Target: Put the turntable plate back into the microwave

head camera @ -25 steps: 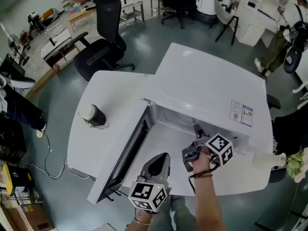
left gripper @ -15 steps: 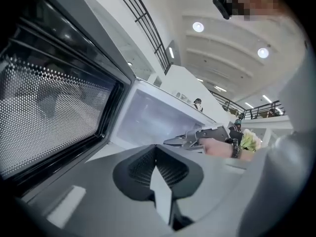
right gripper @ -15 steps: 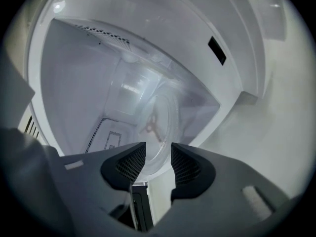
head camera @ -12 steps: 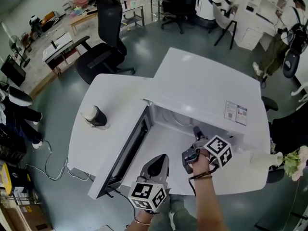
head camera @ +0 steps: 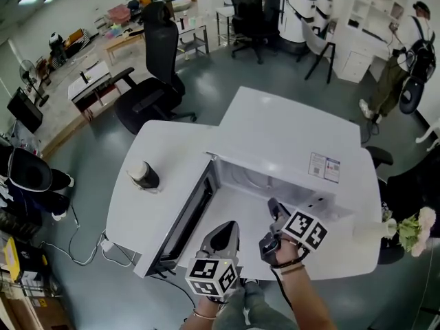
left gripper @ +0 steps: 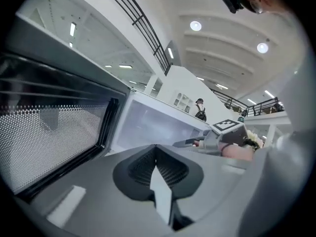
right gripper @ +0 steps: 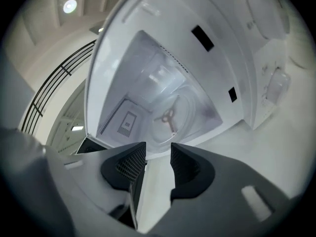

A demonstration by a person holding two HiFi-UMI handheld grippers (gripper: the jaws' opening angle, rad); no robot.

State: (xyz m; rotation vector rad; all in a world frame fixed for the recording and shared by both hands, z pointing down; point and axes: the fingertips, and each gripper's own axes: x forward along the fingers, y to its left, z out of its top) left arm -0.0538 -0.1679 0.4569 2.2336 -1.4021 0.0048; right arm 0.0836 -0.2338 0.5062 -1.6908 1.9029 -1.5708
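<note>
The glass turntable plate lies on the floor of the open white microwave, and its three-armed hub shows through the glass. My right gripper hovers just outside the cavity mouth, open, with nothing between its pads. My left gripper is shut and empty. It sits low in front of the swung-out door. The right gripper's marker cube also shows in the left gripper view.
The door hangs open to the left, over the table's front. A dark cup with a pale lid stands on the white table at the left. A white vase with flowers is at the right edge. Office chairs and a person are farther back.
My right gripper has drawn back from the cavity toward me, lifted a little and rolled. The left gripper rose slightly and stayed shut. The head view shifted a bit.
</note>
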